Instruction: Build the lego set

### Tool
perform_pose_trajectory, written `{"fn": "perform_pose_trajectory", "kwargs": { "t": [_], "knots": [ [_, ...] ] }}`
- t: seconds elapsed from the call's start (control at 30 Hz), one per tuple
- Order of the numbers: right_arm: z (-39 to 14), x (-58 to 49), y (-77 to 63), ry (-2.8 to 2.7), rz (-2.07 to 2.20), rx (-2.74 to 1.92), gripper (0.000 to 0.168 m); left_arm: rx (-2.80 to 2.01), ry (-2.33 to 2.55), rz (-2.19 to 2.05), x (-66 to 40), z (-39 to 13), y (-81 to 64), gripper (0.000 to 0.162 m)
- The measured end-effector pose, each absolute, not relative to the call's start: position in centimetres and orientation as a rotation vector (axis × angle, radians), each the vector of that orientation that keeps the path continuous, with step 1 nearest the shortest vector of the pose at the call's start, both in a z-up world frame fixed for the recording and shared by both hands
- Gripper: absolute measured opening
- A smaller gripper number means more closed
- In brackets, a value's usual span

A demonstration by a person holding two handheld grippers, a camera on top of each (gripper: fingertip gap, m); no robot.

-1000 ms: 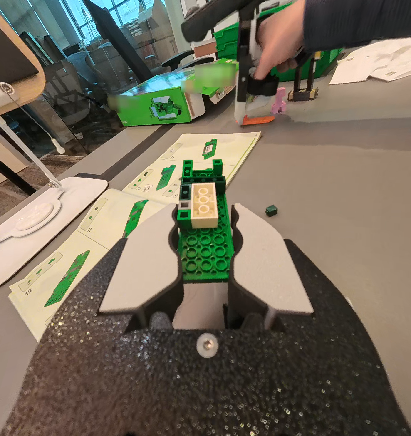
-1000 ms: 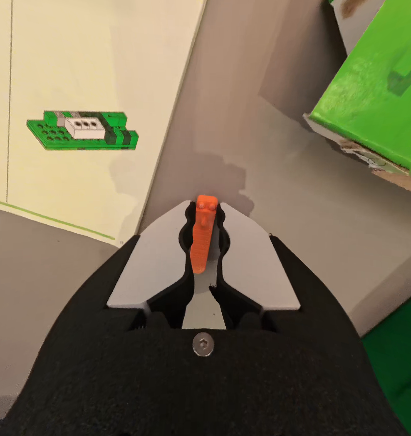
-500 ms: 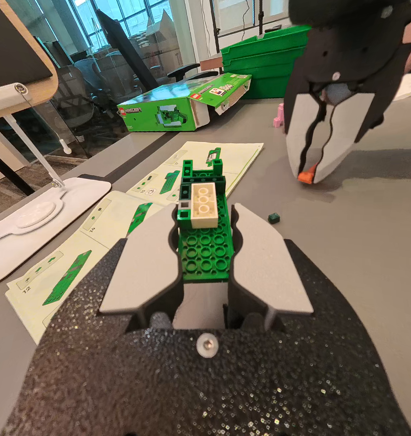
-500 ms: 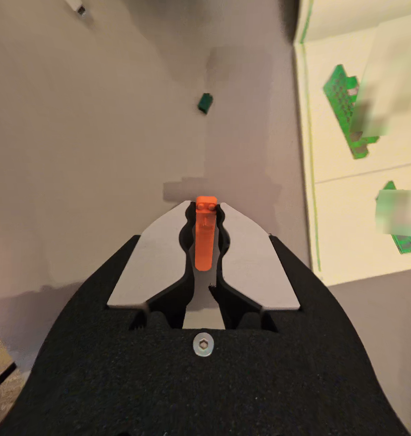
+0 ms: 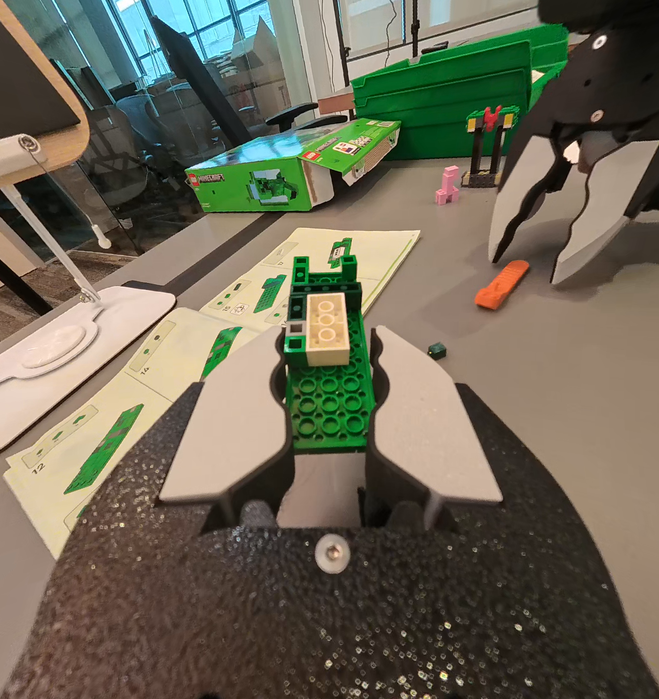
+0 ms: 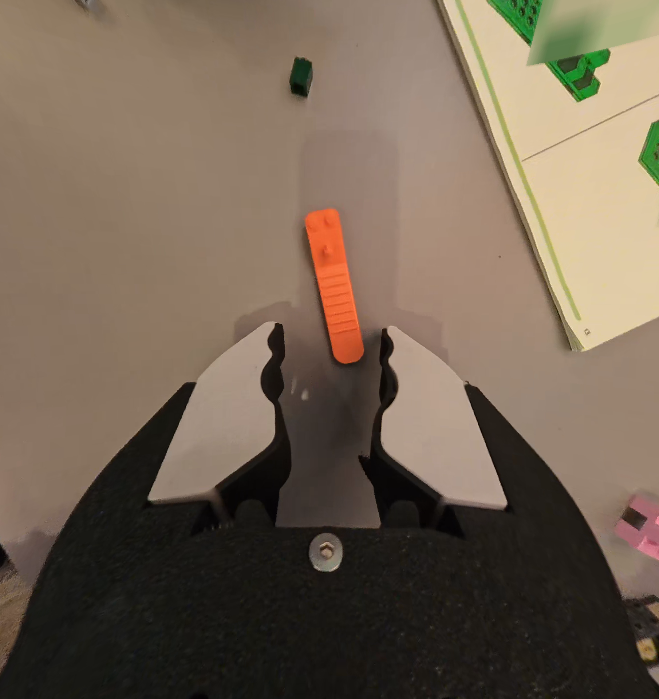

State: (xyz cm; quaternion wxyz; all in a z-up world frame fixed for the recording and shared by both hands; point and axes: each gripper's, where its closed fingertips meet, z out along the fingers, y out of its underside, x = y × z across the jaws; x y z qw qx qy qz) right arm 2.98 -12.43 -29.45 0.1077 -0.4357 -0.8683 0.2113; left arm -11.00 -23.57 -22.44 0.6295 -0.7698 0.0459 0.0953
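Note:
My left gripper point(image 5: 328, 340) is shut on a green lego plate assembly point(image 5: 330, 401) that carries a white brick point(image 5: 327, 328) and dark green bricks, held above the instruction sheets point(image 5: 176, 363). My right gripper point(image 6: 331, 331) is open and empty just above the grey table; it also shows in the left wrist view point(image 5: 524, 270). An orange brick separator point(image 6: 333, 283) lies flat on the table between and just ahead of its fingertips, also seen in the left wrist view point(image 5: 502, 283). A small dark green brick point(image 6: 301, 75) lies loose beyond it, also in the left wrist view point(image 5: 437, 350).
A green lego box point(image 5: 282, 177) lies at the back, with stacked green bins point(image 5: 445, 109) behind it. A pink figure point(image 5: 448, 185) and a black-legged build point(image 5: 487, 147) stand at the back right. A white lamp base point(image 5: 55, 340) sits on the left. About 20 centimetres separates my left fingertips from my right.
My right gripper came down to the table, opened and let go of the orange separator, which now lies flat. My left gripper has kept hold of the green assembly.

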Motion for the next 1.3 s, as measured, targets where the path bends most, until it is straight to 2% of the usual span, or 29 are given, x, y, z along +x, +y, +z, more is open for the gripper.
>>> {"fn": "perform_pose_trajectory", "kwargs": {
  "t": [0.13,0.27,0.47,0.67,0.87,1.0,1.3],
  "knots": [
    [-29.7,3.7,-13.4,-2.553,0.655,-1.33,0.052,-1.764,0.111,0.221,-10.9,-22.5,-23.6,0.041],
    [-28.2,4.2,-17.4,-2.574,0.895,-1.294,0.051,-1.762,0.106,0.216,-11.0,-22.4,-23.6,0.041],
    [-28.9,4.4,-17.0,-2.477,0.86,-1.443,0.049,-1.761,0.103,0.212,-11.0,-22.4,-23.6,0.041],
    [-28.6,4.3,-22.3,-2.554,0.994,-1.29,0.049,-1.761,0.107,0.208,-10.9,-22.4,-23.6,0.041],
    [-25.5,1.3,-19.2,-2.386,0.981,-1.192,0.028,-1.758,0.111,0.204,-10.9,-22.4,-23.6,0.041],
    [-24.8,-1.6,-18.0,-2.462,0.931,-0.997,0.015,-1.756,0.109,0.205,-10.9,-22.3,-23.6,0.041],
    [-28.9,-4.4,-19.7,-2.719,0.706,-1.061,0.022,-1.745,0.099,0.192,-10.9,-22.2,-23.7,0.041]
  ]
}}
